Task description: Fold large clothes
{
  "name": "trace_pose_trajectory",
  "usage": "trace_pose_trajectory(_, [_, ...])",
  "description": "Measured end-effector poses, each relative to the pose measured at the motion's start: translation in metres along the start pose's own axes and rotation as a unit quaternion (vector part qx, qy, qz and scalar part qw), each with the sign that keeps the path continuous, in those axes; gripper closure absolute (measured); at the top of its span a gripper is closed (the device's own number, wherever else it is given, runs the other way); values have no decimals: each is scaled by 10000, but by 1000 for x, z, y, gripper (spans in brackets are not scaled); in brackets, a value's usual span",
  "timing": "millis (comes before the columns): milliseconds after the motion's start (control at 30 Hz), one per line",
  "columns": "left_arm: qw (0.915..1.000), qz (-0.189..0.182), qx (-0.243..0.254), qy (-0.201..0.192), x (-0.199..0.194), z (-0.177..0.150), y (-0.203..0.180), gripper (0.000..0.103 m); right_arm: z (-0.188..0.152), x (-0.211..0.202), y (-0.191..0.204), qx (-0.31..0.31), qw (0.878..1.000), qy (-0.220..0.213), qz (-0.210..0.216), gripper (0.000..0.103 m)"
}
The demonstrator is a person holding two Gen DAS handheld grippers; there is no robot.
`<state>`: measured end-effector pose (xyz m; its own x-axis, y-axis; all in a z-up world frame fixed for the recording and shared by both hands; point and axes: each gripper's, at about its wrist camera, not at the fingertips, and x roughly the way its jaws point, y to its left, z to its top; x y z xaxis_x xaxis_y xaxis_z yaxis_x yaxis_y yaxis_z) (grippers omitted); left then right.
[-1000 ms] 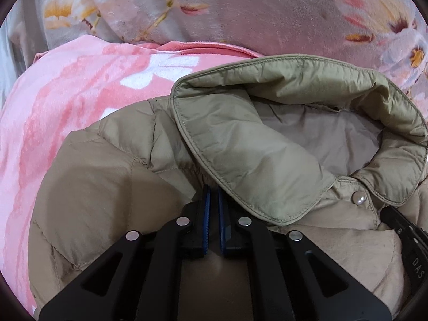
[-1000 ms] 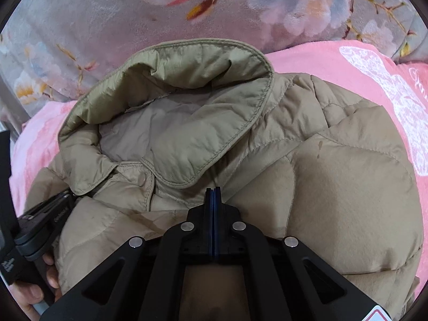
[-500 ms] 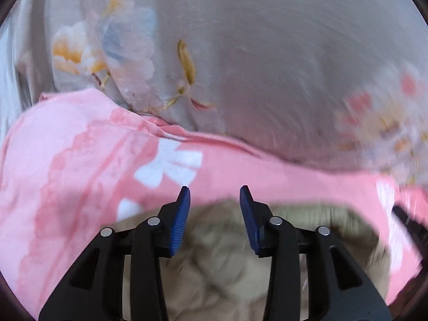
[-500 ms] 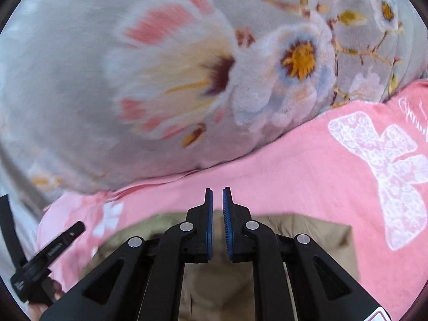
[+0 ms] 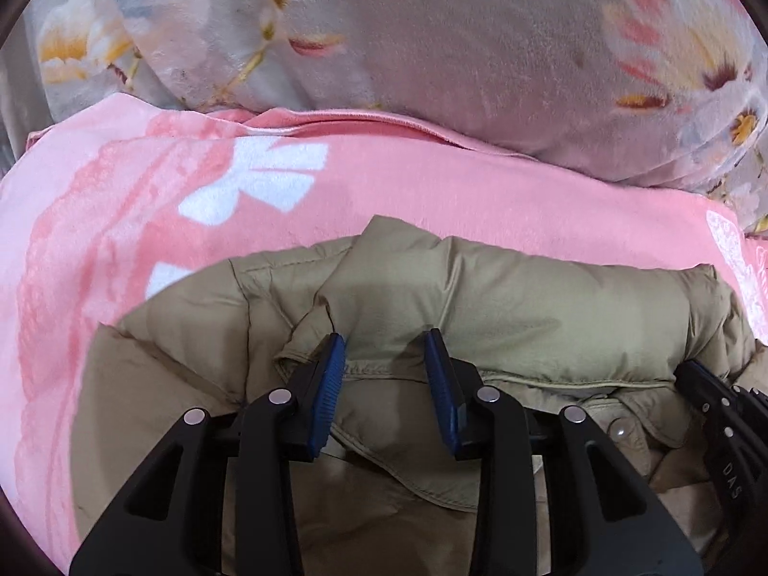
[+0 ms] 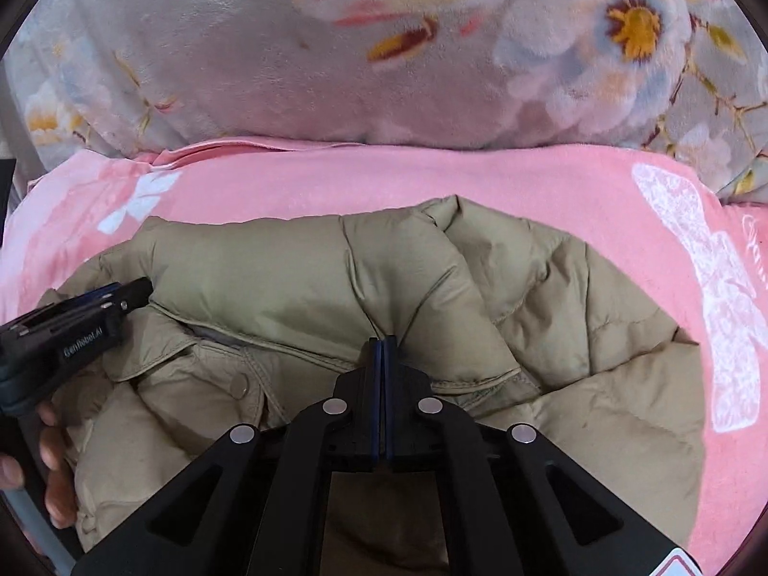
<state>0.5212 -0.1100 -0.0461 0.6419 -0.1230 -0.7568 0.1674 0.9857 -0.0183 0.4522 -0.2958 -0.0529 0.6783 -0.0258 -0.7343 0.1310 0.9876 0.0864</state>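
A khaki padded jacket [image 5: 552, 297] lies folded on a pink blanket [image 5: 432, 192], its collar side near me. It also shows in the right wrist view [image 6: 288, 278]. My left gripper [image 5: 385, 350] is open, its blue pads on either side of the collar edge, holding nothing. My right gripper [image 6: 383, 343] has its jaws closed together against a fold of the jacket; whether fabric is pinched between them is hidden. The left gripper shows at the left edge of the right wrist view [image 6: 77, 321], with the hand holding it.
A grey floral plush blanket [image 6: 384, 72] is heaped behind the pink blanket [image 6: 528, 177]. The pink blanket carries white bow and lace prints [image 6: 710, 278]. The right gripper's body shows at the right edge of the left wrist view [image 5: 720, 417].
The jacket's top was folded over, hiding the open collar. My left gripper opened and let go. Both grippers swung up, then came back down onto the jacket.
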Motion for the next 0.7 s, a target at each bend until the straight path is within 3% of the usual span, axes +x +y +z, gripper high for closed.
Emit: trace_pose_trajectory(700, [9989, 348, 251, -183, 8, -10, -13, 70, -4, 11, -8, 265, 9992, 6, 291, 103])
